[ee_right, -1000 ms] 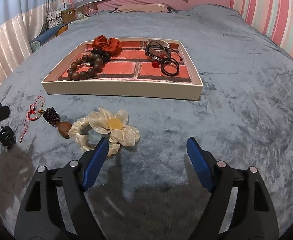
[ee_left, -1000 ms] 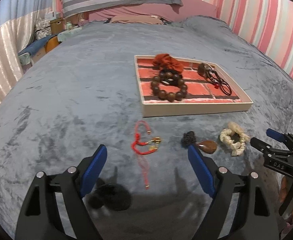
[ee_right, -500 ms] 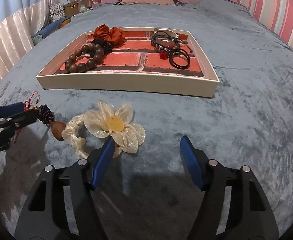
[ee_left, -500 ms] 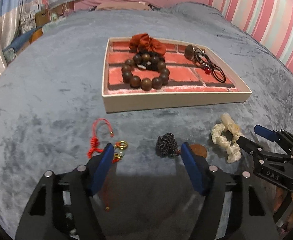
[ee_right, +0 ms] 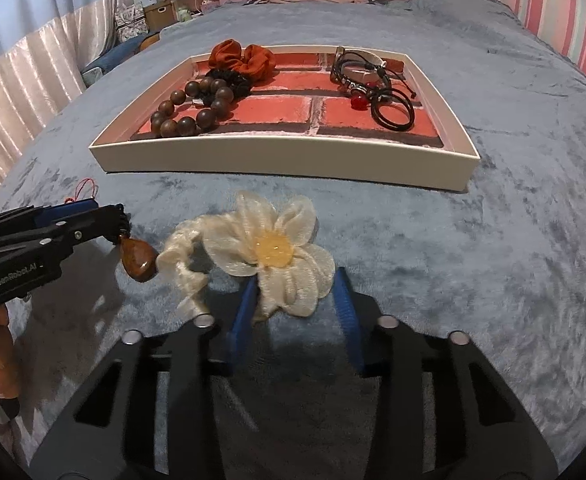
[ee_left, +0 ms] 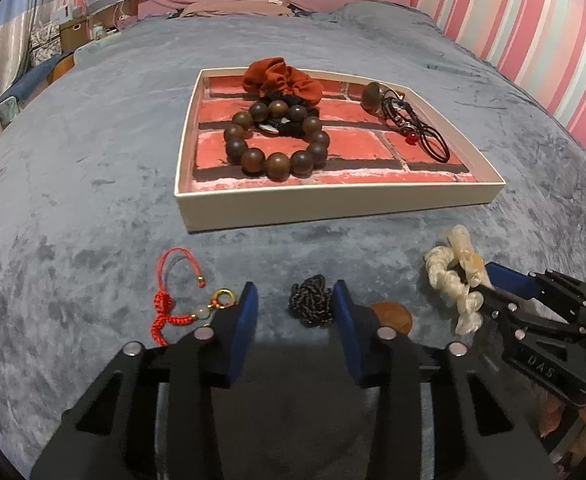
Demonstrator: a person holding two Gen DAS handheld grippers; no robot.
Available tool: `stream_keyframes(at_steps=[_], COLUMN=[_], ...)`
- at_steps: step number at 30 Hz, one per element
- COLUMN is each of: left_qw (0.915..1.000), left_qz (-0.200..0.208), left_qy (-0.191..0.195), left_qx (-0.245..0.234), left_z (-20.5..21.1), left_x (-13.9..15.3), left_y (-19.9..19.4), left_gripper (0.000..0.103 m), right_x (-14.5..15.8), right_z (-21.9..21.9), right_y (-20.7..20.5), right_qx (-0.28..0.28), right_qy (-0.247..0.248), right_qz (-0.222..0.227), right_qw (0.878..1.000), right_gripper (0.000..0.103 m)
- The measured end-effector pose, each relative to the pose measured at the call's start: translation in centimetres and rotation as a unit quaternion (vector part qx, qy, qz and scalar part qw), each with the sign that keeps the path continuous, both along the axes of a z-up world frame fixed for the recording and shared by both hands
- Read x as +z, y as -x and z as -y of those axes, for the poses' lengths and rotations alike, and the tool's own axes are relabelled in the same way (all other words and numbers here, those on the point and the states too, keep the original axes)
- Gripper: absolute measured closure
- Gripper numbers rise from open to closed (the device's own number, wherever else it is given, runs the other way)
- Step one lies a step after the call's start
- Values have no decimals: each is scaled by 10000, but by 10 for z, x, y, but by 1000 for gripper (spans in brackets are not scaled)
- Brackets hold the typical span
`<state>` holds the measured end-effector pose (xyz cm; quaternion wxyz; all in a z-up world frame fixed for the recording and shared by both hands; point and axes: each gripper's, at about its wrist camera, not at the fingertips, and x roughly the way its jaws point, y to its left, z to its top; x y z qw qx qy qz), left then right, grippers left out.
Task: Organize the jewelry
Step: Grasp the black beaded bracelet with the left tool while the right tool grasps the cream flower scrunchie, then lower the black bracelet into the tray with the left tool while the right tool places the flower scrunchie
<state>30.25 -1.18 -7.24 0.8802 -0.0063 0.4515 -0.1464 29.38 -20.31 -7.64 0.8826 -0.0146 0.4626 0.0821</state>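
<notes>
A black knotted cord (ee_left: 311, 306) with a brown teardrop pendant (ee_left: 393, 314) lies on the grey bedspread. My left gripper (ee_left: 295, 304) is closing around the knot; the right pad is at it, and a gap remains on the left. A red cord bracelet (ee_left: 169, 312) lies just left of that gripper. From the right wrist view, the left gripper (ee_right: 119, 220) sits over the knot, with the pendant (ee_right: 139, 260) sticking out. A cream flower scrunchie (ee_right: 269, 248) has its near petals between the closing pads of my right gripper (ee_right: 295, 294), which touch them on both sides.
A shallow cream tray (ee_left: 333, 204) with a brick-pattern floor stands beyond. It holds a wooden bead bracelet (ee_left: 277, 140), a rust scrunchie (ee_left: 281, 80) and black cord bracelets (ee_left: 413, 128). Pillows and a striped wall lie behind. A hand (ee_right: 1, 352) holds the left gripper.
Both grippers came down closer to the bedspread and their jaws narrowed. The left one shifted right from the red cord to the black knot. The right one closed in on the flower's petals.
</notes>
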Motion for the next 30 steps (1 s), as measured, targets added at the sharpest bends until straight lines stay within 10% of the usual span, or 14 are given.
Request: stream_keyframes(at_steps=[30], left_qw=[9990], left_qz=[428], left_qy=[-79], left_qx=[-63], left_z=[11], left_x=[19], left_y=[16], left_gripper=[85], right_x=[16], right_z=[23], right_y=[9], right_qx=[-146], right_qy=[-354], right_qz=[284], right_qw=[9989], right_gripper=[94])
